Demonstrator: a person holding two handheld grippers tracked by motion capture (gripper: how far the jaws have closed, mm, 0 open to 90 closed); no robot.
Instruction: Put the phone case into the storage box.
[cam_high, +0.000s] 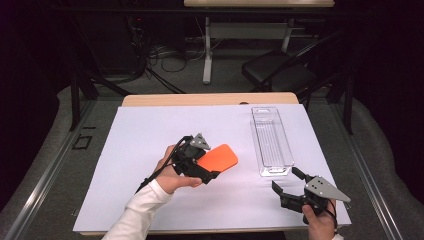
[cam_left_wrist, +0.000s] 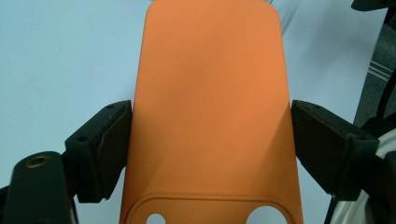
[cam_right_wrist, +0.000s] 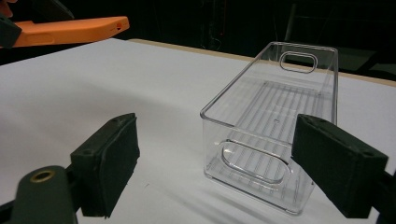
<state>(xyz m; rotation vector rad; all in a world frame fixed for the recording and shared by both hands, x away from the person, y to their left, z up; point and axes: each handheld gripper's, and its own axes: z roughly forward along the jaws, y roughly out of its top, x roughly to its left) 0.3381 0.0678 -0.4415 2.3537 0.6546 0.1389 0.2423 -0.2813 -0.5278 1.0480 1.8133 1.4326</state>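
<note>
The left hand-held gripper (cam_high: 212, 167) is clamped on an orange plate (cam_high: 218, 158), a flat piece with rounded corners. In the left gripper view the plate (cam_left_wrist: 210, 107) runs up between the two black jaws, whose pads press against its two long edges; two round holes show at its near end. In the high view the plate is held above the white surface (cam_high: 150, 140), roughly over its middle, a little toward the near edge, with its free end pointing toward the right edge. The right gripper view shows the plate (cam_right_wrist: 70, 30) in the air, clear of the surface and about level.

The right hand-held gripper (cam_high: 286, 181) sits close to the near right corner of the surface, held in the person's right hand (cam_high: 320, 222). Its jaws stand wide apart with nothing between them, and they point toward the clear plastic bin (cam_high: 271, 141).

The bin is long and narrow, with a ribbed floor and a handle slot in each short end. It stands upright on the right half of the surface, its long side running from near to far, parallel to the right edge. In the right gripper view the bin (cam_right_wrist: 275, 121) has its near short end just beyond the open jaws, not touching them. The plate and the bin are well apart.
</note>
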